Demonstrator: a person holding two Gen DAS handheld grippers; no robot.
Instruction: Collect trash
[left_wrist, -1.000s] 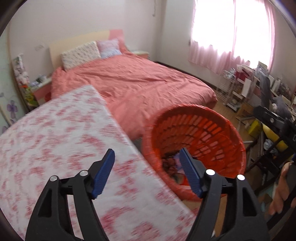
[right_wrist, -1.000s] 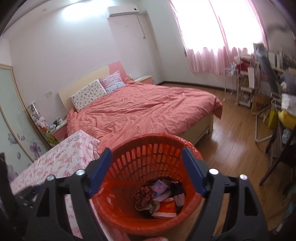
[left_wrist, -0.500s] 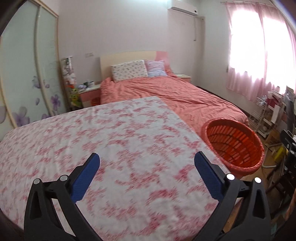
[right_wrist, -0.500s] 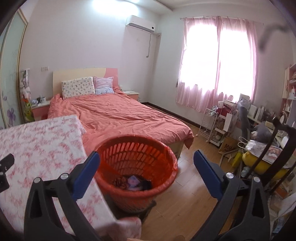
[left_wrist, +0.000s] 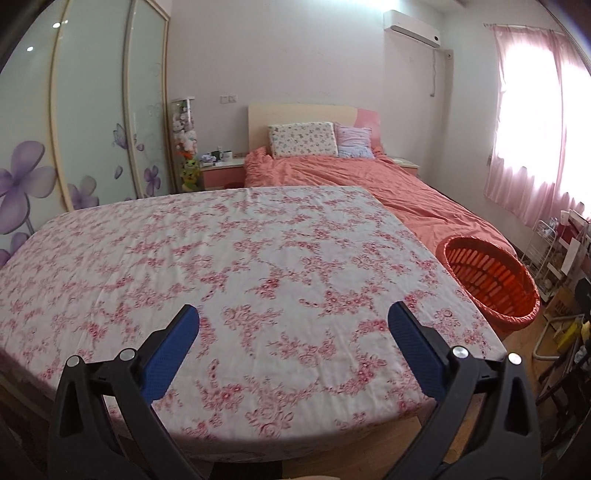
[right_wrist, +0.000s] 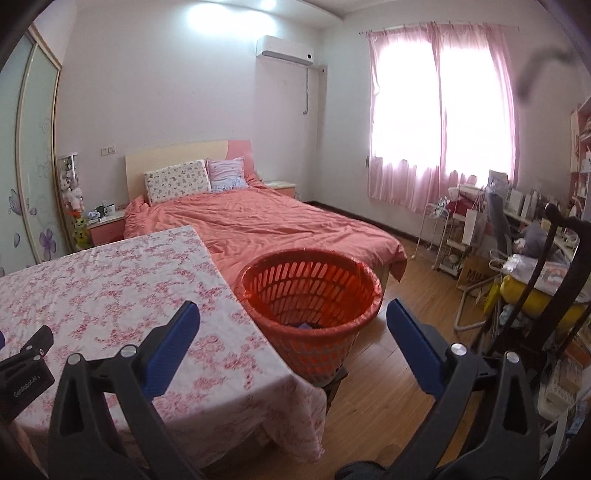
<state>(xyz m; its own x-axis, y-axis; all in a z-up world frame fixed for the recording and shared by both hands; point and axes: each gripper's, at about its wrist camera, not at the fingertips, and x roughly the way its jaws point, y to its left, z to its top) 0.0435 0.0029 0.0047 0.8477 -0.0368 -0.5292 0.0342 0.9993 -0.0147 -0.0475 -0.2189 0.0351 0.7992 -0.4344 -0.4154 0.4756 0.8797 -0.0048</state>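
Left gripper (left_wrist: 293, 319) wide apart, nothing between the blue pads (left_wrist: 170, 354); jaws just been spreading, now as wide as can be; held above the near part of the table (left_wrist: 236, 258); pink flower cloth spread flat over the whole top.

Right gripper (right_wrist: 293, 319) wide apart too, jaws just been spreading, nothing held; blue pads (right_wrist: 413, 350) one on each side of the basket as seen from the right wrist, but well back from it and not touching.

Orange basket (right_wrist: 314, 295) on the wood floor (right_wrist: 388, 369), just beside the right edge of the table and near the foot of the bed (right_wrist: 258, 225); standing upright, with slots in its wall and a thin bag over its rim; a bit of trash (right_wrist: 306, 326) low inside, mostly hidden, too small to tell what. From the left wrist, same basket (left_wrist: 491, 280) off to the right past the table corner; inside not seen.

A piece of the left gripper, black, poking in at the left edge of the right wrist view over the cloth.

Behind: two pillows (left_wrist: 303, 139) at the head of the bed; pink curtains (right_wrist: 439, 118) over a bright window; cluttered shelves and a chair at the far right.
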